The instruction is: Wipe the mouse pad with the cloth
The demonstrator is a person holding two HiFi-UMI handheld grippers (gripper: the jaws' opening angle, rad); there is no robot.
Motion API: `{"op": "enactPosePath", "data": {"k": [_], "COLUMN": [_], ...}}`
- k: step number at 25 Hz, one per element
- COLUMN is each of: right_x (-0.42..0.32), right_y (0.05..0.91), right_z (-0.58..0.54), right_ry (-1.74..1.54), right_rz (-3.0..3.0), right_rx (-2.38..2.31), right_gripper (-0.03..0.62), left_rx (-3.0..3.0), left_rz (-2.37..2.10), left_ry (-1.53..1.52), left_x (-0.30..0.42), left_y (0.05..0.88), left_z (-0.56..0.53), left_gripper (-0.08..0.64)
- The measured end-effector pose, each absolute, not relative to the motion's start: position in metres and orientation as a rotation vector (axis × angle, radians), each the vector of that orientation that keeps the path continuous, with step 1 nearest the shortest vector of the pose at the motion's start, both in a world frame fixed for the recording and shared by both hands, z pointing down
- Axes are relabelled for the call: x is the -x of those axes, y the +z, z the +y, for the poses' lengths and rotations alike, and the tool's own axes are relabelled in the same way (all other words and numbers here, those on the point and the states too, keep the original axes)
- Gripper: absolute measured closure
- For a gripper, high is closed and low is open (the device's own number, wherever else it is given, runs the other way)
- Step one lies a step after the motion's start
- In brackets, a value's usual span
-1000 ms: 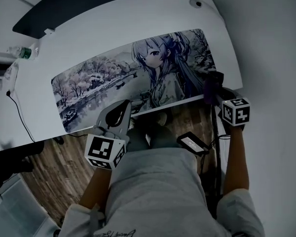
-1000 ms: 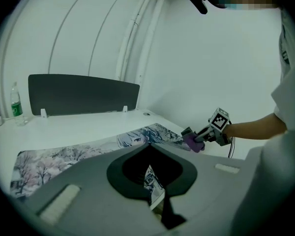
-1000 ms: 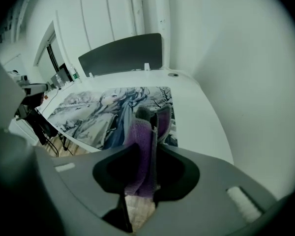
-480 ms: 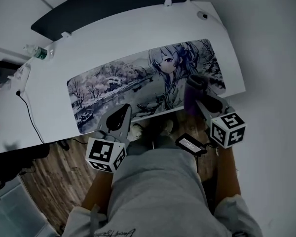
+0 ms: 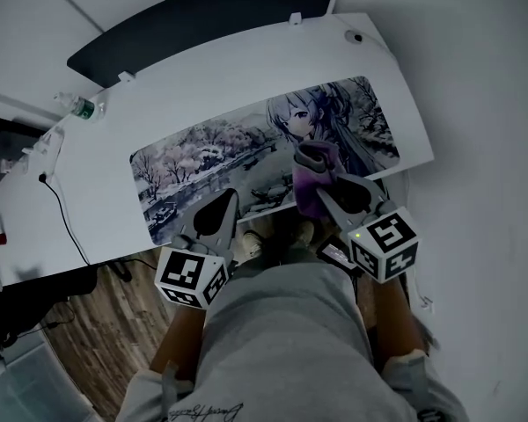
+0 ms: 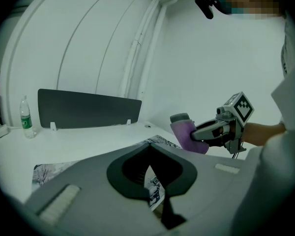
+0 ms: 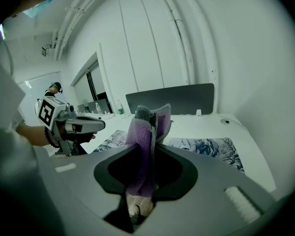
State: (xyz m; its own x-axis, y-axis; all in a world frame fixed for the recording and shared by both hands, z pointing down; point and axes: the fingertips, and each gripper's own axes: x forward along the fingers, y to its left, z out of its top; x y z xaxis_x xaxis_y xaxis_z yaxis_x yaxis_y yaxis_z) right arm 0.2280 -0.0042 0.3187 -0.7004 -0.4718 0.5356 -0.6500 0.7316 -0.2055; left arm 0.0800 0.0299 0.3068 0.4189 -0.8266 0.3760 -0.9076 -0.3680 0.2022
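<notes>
While the right gripper (image 5: 321, 185) clamps its fingers on the folded purple cloth (image 5: 308, 159), the cloth's long axis points forward over the mouse pad (image 5: 229, 143), perhaps not touching it. The left gripper (image 5: 221, 200), fingers closed and empty, hovers at the table (image 5: 158, 95) edge.

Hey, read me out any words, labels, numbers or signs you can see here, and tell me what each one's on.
Nothing here reads clearly.
Shirt: cursive print at the frame's bottom edge, cut off and unreadable.
Bottle: green label, too small to read.
Marker cubes: square patterns only, no words.
Mouse pad: picture only, no lettering visible.
</notes>
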Motion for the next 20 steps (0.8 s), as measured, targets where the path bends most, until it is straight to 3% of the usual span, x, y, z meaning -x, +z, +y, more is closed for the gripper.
{"op": "enactPosePath", "data": {"k": [20], "right_x": [-0.218], "right_y": [0.327], "right_z": [0.012], "right_ry": [0.597], "right_rz": [-2.484], "right_rx": [-0.807], "right_gripper": [0.497], "left_rx": [-2.332], "left_rz": [-1.477], "left_ry": [0.337], "left_x": [-0.092], "left_y": [0.299], "left_z": [0.032], "left_gripper": [0.54]}}
